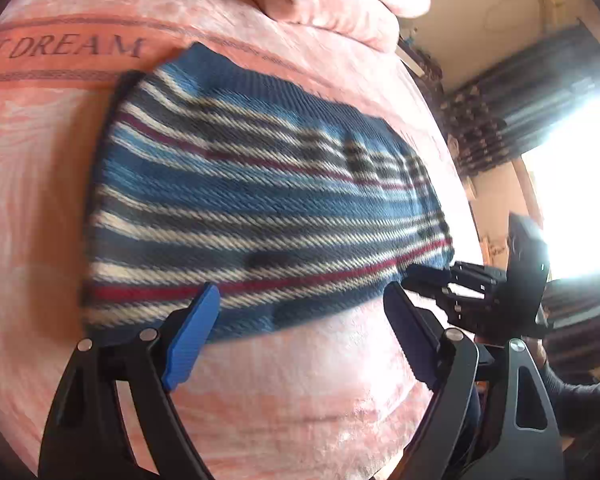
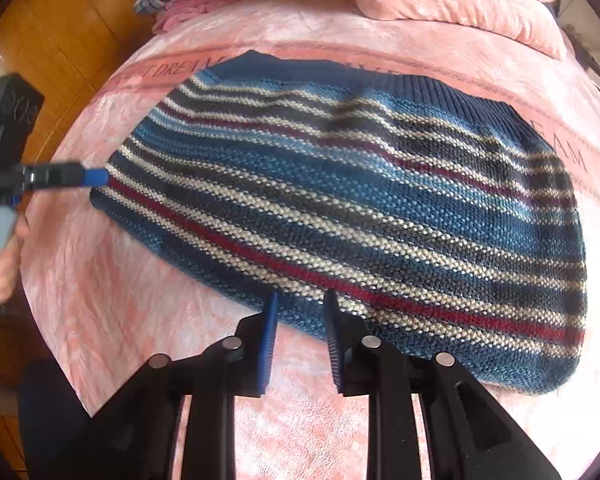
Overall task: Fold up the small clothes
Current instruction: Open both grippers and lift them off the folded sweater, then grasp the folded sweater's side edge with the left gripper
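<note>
The striped knit garment (image 2: 360,208) lay flat on the pink bed (image 2: 140,312). My left tool (image 1: 300,312) gaped wide and my right tool (image 2: 300,312) stood slightly open, both empty at its near hem; I judged matched corner grips best.

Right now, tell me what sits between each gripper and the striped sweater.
Nothing visible does. The left gripper is open at the near hem of the striped sweater, with only bare pink blanket beneath. The right gripper is also open at the hem, jaws narrower.
</note>
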The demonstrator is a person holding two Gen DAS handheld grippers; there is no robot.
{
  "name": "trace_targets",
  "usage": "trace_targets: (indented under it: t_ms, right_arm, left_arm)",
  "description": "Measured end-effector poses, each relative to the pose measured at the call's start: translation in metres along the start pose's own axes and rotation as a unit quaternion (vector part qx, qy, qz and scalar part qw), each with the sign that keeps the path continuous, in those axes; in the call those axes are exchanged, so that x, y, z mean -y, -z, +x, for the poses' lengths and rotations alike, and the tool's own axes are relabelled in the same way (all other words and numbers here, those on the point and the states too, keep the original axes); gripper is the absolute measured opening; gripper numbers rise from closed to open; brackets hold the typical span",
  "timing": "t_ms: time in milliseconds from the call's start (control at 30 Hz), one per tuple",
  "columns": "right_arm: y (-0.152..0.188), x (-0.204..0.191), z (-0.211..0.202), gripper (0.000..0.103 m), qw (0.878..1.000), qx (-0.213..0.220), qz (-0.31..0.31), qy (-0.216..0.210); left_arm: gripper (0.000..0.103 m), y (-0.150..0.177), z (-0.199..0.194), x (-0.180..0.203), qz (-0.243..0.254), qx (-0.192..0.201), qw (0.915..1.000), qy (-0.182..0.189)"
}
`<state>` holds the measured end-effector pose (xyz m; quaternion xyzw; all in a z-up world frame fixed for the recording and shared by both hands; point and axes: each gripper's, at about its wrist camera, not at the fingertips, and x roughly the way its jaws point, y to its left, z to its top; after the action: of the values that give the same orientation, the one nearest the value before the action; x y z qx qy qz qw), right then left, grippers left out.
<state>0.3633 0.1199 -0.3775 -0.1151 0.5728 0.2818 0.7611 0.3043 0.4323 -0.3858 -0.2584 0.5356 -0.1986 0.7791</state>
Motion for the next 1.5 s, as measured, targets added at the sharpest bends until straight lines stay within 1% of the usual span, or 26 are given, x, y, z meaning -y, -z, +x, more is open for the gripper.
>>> trace_targets:
  t_ms: [133, 167, 233, 267, 333, 433, 567, 633, 700, 733, 767, 833, 900, 967, 1033, 1133, 1200, 1300, 1433, 1467, 1500]
  right_arm:
    - [-0.004, -0.032, 0.002, 0.035, 0.999, 0.001, -0.043, 0.014]
    - [-0.005, -0.040, 0.001, 0.038, 0.998, 0.005, -0.055, 0.016]
    - [-0.005, -0.055, -0.004, 0.043, 0.997, 0.012, -0.078, 0.019]
    - [-0.007, -0.062, -0.005, 0.045, 0.996, 0.017, -0.089, 0.021]
    - [-0.013, -0.075, -0.004, 0.047, 0.994, 0.026, -0.106, 0.023]
    - [-0.020, -0.086, -0.002, 0.048, 0.993, 0.029, -0.116, 0.017]
    - [-0.024, -0.098, 0.003, 0.048, 0.991, 0.032, -0.126, 0.018]
    - [-0.028, -0.104, 0.007, 0.048, 0.991, 0.031, -0.126, 0.012]
    - [-0.029, -0.111, 0.012, 0.049, 0.991, 0.032, -0.127, 0.007]
    - [-0.029, -0.116, 0.014, 0.052, 0.991, 0.034, -0.129, 0.007]
    - [-0.027, -0.123, 0.017, 0.059, 0.990, 0.036, -0.134, 0.008]
    - [-0.020, -0.138, 0.023, 0.068, 0.988, 0.040, -0.152, 0.013]
    - [-0.012, -0.155, 0.033, 0.070, 0.984, 0.034, -0.173, 0.016]
    - [-0.005, -0.173, 0.043, 0.070, 0.979, 0.034, -0.196, 0.037]
    - [-0.002, -0.191, 0.052, 0.070, 0.973, 0.041, -0.222, 0.056]
    - [0.003, -0.223, 0.071, 0.071, 0.954, 0.064, -0.271, 0.110]
    - [0.005, -0.244, 0.088, 0.072, 0.936, 0.080, -0.306, 0.154]
    - [0.006, -0.267, 0.111, 0.072, 0.913, 0.100, -0.340, 0.201]
    - [0.004, -0.293, 0.126, 0.076, 0.873, 0.145, -0.383, 0.266]
    - [0.001, -0.296, 0.130, 0.077, 0.866, 0.151, -0.389, 0.276]
    - [0.001, -0.299, 0.132, 0.078, 0.862, 0.156, -0.392, 0.283]
  left_arm:
    - [0.084, -0.024, -0.027, -0.048, -0.044, 0.025, 0.9981, -0.033]
    - [0.084, -0.030, -0.034, -0.065, -0.060, 0.024, 0.9974, -0.032]
    - [0.084, -0.040, -0.035, -0.090, -0.093, 0.019, 0.9951, -0.027]
    - [0.084, -0.045, -0.038, -0.105, -0.107, 0.015, 0.9940, -0.019]
    - [0.084, -0.054, -0.033, -0.121, -0.124, 0.005, 0.9922, -0.010]
    - [0.084, -0.065, -0.020, -0.136, -0.137, -0.003, 0.9906, -0.007]
    - [0.083, -0.077, -0.009, -0.150, -0.159, -0.006, 0.9872, 0.018]
    - [0.083, -0.083, -0.001, -0.151, -0.160, -0.014, 0.9865, 0.029]
    - [0.083, -0.091, 0.007, -0.149, -0.151, -0.024, 0.9879, 0.026]
    - [0.083, -0.093, 0.012, -0.147, -0.146, -0.029, 0.9884, 0.027]
    - [0.083, -0.096, 0.015, -0.146, -0.142, -0.034, 0.9890, 0.027]
    - [0.083, -0.103, 0.023, -0.146, -0.138, -0.041, 0.9892, 0.027]
    - [0.083, -0.109, 0.029, -0.149, -0.140, -0.041, 0.9887, 0.032]
    - [0.083, -0.114, 0.031, -0.151, -0.145, -0.043, 0.9876, 0.041]
    - [0.083, -0.119, 0.035, -0.150, -0.139, -0.052, 0.9878, 0.046]
    - [0.083, -0.127, 0.041, -0.148, -0.125, -0.063, 0.9890, 0.048]
    - [0.083, -0.134, 0.045, -0.149, -0.125, -0.067, 0.9886, 0.050]
    - [0.083, -0.143, 0.050, -0.150, -0.130, -0.071, 0.9871, 0.062]
    - [0.084, -0.150, 0.055, -0.155, -0.141, -0.076, 0.9834, 0.084]
    - [0.084, -0.152, 0.056, -0.157, -0.145, -0.079, 0.9822, 0.090]
    - [0.084, -0.153, 0.056, -0.159, -0.149, -0.081, 0.9809, 0.095]
